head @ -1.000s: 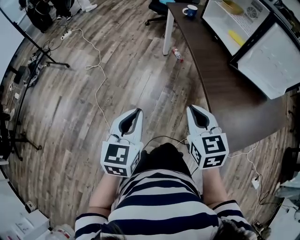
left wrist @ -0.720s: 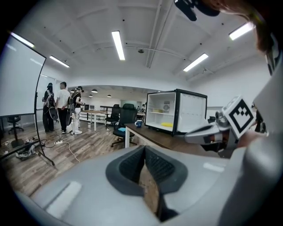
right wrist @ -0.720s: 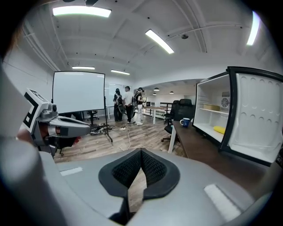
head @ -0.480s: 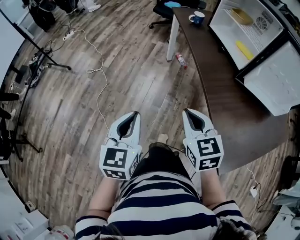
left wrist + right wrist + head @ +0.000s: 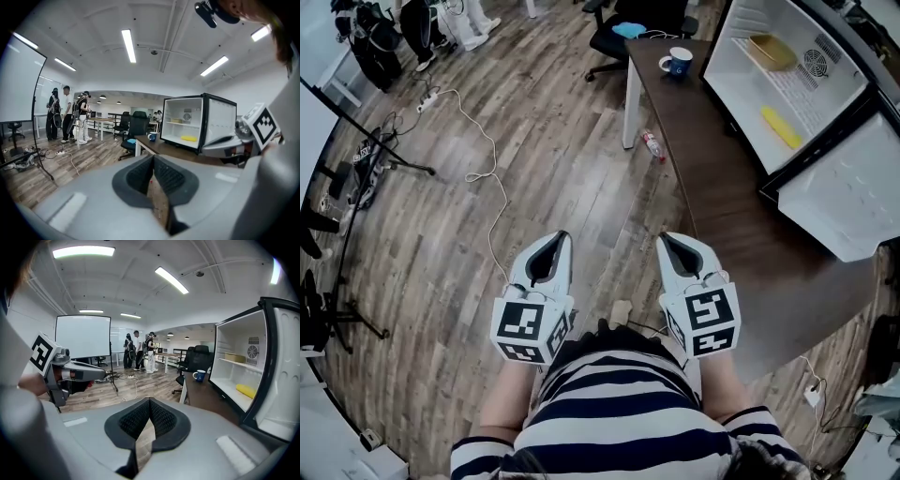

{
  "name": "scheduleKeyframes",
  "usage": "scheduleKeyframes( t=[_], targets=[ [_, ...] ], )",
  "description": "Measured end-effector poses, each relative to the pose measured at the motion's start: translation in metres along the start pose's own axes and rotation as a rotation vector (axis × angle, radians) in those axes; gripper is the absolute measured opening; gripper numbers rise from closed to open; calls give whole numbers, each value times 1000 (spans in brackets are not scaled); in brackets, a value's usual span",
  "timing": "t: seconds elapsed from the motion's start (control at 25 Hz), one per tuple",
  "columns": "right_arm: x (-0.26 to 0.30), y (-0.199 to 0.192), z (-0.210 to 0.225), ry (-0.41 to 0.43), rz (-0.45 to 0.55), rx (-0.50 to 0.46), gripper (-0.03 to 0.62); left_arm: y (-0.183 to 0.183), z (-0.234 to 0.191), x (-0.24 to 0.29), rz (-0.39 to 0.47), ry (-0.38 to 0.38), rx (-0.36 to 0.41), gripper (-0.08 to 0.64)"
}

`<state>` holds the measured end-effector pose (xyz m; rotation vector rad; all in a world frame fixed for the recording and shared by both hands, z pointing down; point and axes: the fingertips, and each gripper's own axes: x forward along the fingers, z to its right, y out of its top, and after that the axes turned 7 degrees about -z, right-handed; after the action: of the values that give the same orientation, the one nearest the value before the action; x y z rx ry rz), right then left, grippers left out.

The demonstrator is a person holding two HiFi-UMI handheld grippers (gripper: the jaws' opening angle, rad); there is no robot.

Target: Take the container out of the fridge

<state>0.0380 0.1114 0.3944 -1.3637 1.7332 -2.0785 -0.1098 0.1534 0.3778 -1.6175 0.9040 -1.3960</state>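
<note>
A small white fridge [image 5: 787, 89] stands open on the dark desk [image 5: 741, 202] at the upper right. A tan container [image 5: 772, 52] sits on its upper shelf and a yellow item [image 5: 781, 127] lies on the lower one. In the right gripper view the container [image 5: 234, 357] shows inside the fridge [image 5: 262, 380] at the right. In the left gripper view the fridge [image 5: 194, 124] is far ahead. My left gripper [image 5: 558, 238] and right gripper [image 5: 666, 240] hang side by side over the wooden floor, well short of the fridge. Both are shut and empty.
A blue mug [image 5: 678, 62] stands on the desk's far end near a black office chair [image 5: 637, 23]. A bottle [image 5: 652, 143] lies on the floor by the desk leg. A white cable [image 5: 492, 187] and tripod stands [image 5: 366, 159] cross the floor at left. People [image 5: 68, 112] stand far off.
Both grippers have travelled together across the floor beside the desk. The open fridge now shows more of its inside. The jaws have stayed shut.
</note>
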Motion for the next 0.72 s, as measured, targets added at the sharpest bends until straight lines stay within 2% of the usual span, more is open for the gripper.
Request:
scheduleKeyframes(
  t=[0.48, 0.72],
  targets=[
    [21, 27, 73, -67, 25, 31, -2, 48, 5, 72, 21, -68, 30, 0],
    [36, 41, 95, -110, 31, 21, -2, 65, 5, 106, 31, -123, 101, 0]
  ],
)
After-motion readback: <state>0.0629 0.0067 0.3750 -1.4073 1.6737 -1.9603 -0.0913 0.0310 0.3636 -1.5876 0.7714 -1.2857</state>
